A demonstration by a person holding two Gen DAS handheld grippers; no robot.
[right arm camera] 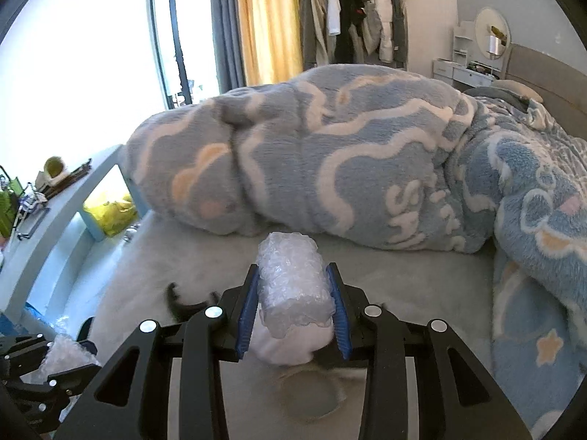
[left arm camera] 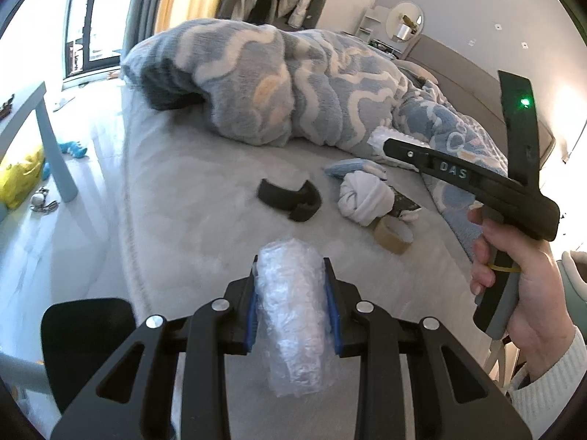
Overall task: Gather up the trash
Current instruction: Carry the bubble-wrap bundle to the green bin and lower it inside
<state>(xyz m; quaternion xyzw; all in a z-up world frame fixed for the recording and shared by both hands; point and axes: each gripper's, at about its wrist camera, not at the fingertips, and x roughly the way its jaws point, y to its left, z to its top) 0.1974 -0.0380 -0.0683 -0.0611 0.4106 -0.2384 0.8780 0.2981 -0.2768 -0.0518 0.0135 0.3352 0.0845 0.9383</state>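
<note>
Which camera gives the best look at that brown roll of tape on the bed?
The left wrist view: the tape roll lies in plain sight beside the knotted white cloth. In the right wrist view, the bubble wrap and gripper hide most of it, leaving a blurred ring below.

Right gripper (left arm camera: 381, 146) body: raised letters "DAS", at 3 o'clock of left wrist view.
Blanket (right arm camera: 367, 168): white letters, partly readable "S".

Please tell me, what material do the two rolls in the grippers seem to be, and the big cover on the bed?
The roll in the left gripper looks like clear bubble wrap: see-through, glossy plastic, crinkled, with small pockets. The roll in the right gripper looks the same, its bubbles plainer to see. The blanket seems to be plush fleece: matte and fuzzy, blue with a cream pattern.
</note>
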